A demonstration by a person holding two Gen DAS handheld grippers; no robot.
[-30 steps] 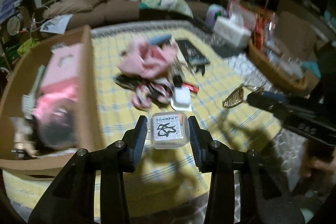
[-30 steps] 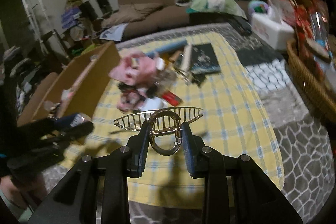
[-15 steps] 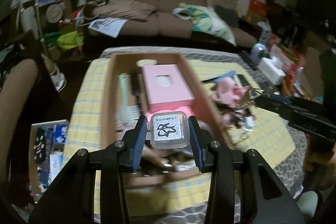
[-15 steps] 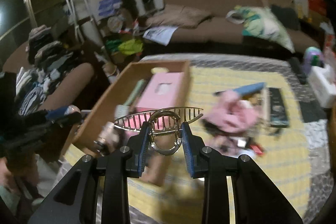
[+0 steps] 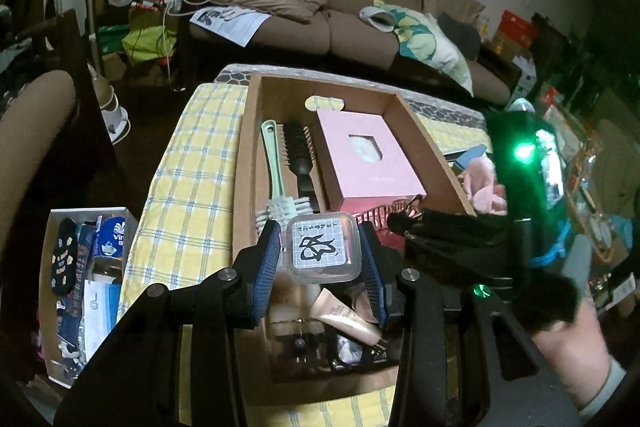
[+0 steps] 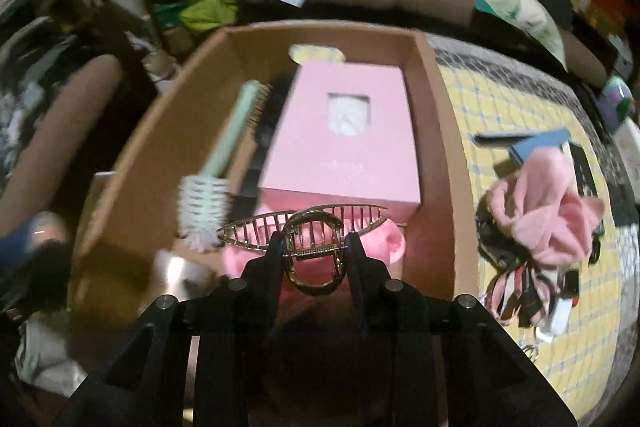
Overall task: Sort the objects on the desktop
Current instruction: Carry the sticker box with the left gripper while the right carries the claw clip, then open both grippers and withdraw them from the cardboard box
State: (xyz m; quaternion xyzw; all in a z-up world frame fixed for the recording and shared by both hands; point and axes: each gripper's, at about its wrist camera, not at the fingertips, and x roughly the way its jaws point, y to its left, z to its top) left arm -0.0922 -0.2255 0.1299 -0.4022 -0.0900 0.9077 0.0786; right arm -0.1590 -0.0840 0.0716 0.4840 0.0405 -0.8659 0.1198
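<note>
My left gripper (image 5: 320, 251) is shut on a small clear plastic box (image 5: 320, 247) with a black-and-white label, held above the near end of the cardboard box (image 5: 246, 155). In the right wrist view my right gripper (image 6: 314, 247) is shut on a gold metal hair claw (image 6: 312, 227), held over the cardboard box (image 6: 436, 99) near its pink contents. The right gripper's dark body also shows at the right of the left wrist view, over the box's right wall. Inside lie a pink carton (image 5: 368, 159), a green brush (image 5: 276, 163), a black hairbrush (image 5: 298, 151) and tubes (image 5: 344, 315).
The box sits on a yellow checked cloth (image 5: 188, 187). A pink fabric bundle (image 6: 548, 219) with dark straps, a blue item (image 6: 540, 143) and a dark flat case lie on the cloth to the right. A white bin of packets (image 5: 84, 283) stands on the floor at left. A brown sofa (image 5: 332, 7) lies beyond.
Both grippers have swung left from the cluttered middle of the cloth to above the cardboard box, each keeping its object. The right gripper has come in close beside the left one.
</note>
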